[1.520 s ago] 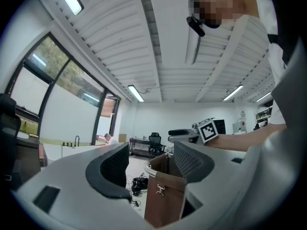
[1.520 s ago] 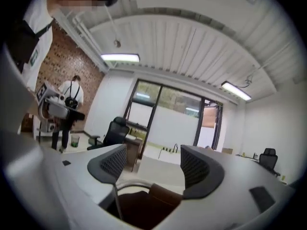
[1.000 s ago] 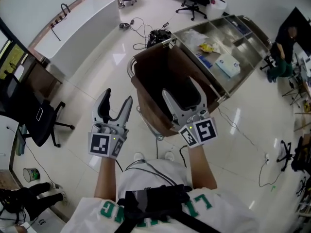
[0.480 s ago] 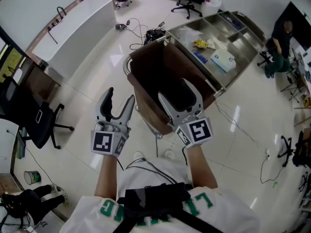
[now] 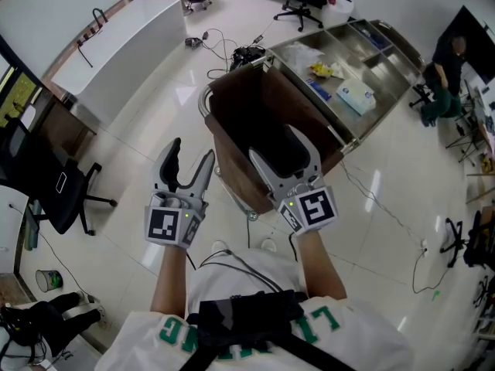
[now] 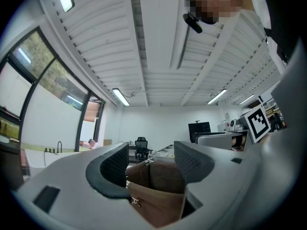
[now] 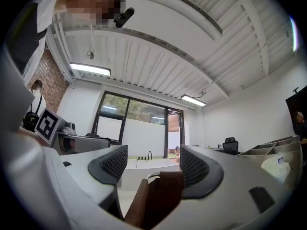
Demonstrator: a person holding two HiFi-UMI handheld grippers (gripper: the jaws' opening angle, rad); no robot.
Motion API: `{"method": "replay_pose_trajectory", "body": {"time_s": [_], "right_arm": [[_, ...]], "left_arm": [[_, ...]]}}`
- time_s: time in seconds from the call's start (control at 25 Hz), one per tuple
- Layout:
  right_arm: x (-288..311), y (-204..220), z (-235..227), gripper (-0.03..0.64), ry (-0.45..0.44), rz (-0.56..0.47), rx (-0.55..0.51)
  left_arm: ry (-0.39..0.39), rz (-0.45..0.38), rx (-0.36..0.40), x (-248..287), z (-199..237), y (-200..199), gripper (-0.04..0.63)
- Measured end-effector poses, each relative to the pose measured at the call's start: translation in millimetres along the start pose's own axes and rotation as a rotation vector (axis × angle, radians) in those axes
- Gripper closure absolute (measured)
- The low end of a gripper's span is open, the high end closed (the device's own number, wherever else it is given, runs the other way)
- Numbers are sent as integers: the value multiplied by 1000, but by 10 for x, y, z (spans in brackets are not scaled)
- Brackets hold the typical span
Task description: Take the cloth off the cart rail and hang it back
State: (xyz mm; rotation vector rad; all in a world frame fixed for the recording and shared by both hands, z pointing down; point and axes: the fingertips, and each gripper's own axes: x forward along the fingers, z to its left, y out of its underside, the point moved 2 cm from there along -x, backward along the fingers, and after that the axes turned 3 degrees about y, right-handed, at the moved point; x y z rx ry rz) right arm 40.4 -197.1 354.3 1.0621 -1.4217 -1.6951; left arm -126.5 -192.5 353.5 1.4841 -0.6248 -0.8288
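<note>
Right gripper (image 5: pixel 276 143) has edged closer over the brown cloth (image 5: pixel 247 103), jaws spread, empty; left gripper (image 5: pixel 191 151) likewise released. Grab yet to come.

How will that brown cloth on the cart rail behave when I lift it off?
Probably floppy: the brown cloth hangs draped over the rail in a large sheet, so expect it to sag and swing. Its edge looks thick in the right gripper view, so likely heavier than a thin rag.
</note>
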Motion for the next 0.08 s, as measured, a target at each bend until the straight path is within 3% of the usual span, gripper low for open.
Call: {"method": "replay_pose_trajectory", "body": {"time_s": [0.08], "right_arm": [[-2, 12, 11, 253, 0, 2, 0]], "left_arm": [[7, 4, -24, 12, -55, -82, 310]]}}
